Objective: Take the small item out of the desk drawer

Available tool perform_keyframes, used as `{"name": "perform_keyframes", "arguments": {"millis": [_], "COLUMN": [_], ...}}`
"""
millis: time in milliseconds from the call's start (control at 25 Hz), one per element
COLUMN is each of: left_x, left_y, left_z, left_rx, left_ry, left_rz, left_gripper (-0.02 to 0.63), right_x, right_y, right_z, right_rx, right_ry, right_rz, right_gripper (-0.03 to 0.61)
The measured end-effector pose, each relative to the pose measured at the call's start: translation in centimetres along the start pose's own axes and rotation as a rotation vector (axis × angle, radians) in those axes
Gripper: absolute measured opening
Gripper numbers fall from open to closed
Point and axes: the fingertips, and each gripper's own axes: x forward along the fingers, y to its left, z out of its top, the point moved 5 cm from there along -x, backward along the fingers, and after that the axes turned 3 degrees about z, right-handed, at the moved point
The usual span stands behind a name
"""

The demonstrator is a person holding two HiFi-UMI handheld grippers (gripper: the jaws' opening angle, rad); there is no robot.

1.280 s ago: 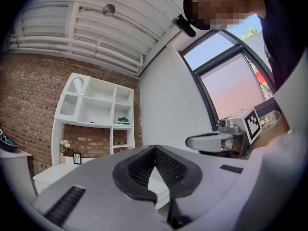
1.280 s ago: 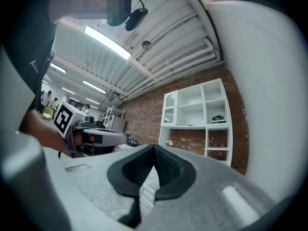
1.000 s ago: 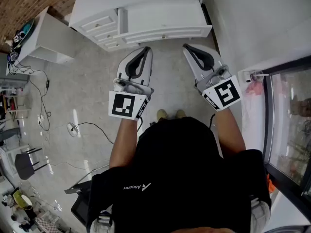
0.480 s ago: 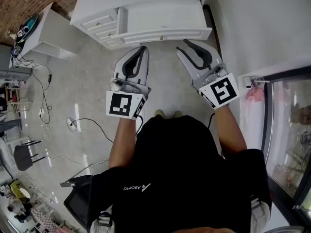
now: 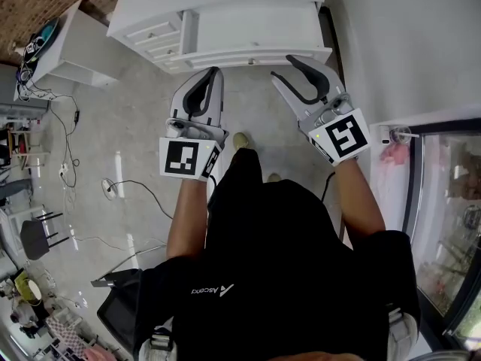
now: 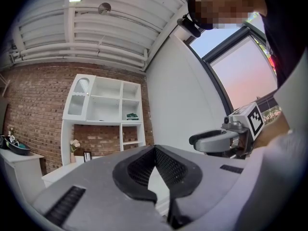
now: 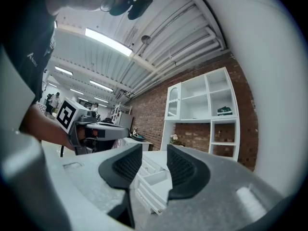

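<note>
Several drawers (image 5: 155, 33) in the white desk (image 5: 252, 22) look shut, contents hidden.

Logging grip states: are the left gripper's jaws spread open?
No, the left gripper shows its jaws meeting at the tips, with nothing between them.

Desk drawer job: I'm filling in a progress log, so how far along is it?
Done: nothing yet shows. In hand: the approach. The right gripper, whose jaws have just been opening with nothing between them, and the shut, empty left gripper hover short of the white desk. Left: reach in, grip the small item, which is not visible here, and lift it out.
</note>
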Motion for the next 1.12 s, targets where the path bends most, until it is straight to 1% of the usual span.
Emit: {"name": "perform_keyframes", "arguments": {"millis": [160,360,560,800,1000,1120], "left_x": [2.1,5.8,10.3,15.3,18.6,20.3], "left_y": [2.2,6.5,12.5,18.3,21.3,22.6], "left_z": [-1.1,-3.0,-5.4,-7.8,-9.9,-11.1], "left_rx": [-0.001,0.045,0.030,0.009,-0.014,-0.027], "left_ry": [-0.007,0.007,0.034,0.041,0.057,0.077], "left_rz": [-0.006,-0.035,-0.061,-0.100,-0.156,-0.176], "left_gripper": [-0.002,-0.002,-0.002,-0.002,-0.002,-0.002], "right_x": [2.4,7.2,13.4,19.2,23.1,24.9], "right_y": [-1.6,-4.6,-7.4,-10.7,-13.0,-14.0], "right_z": [-1.2,-3.4,-6.7,-10.7,-14.2,-16.6], "right_rx": [0.007,0.014,0.021,0.078,0.122,0.143], "right_ry": [0.041,0.106,0.223,0.358,0.489,0.571], "right_rz": [0.000,0.011,0.043,0.061,0.091,0.119], "right_gripper": [0.158,0.164,0.164,0.164,0.164,0.164]}}
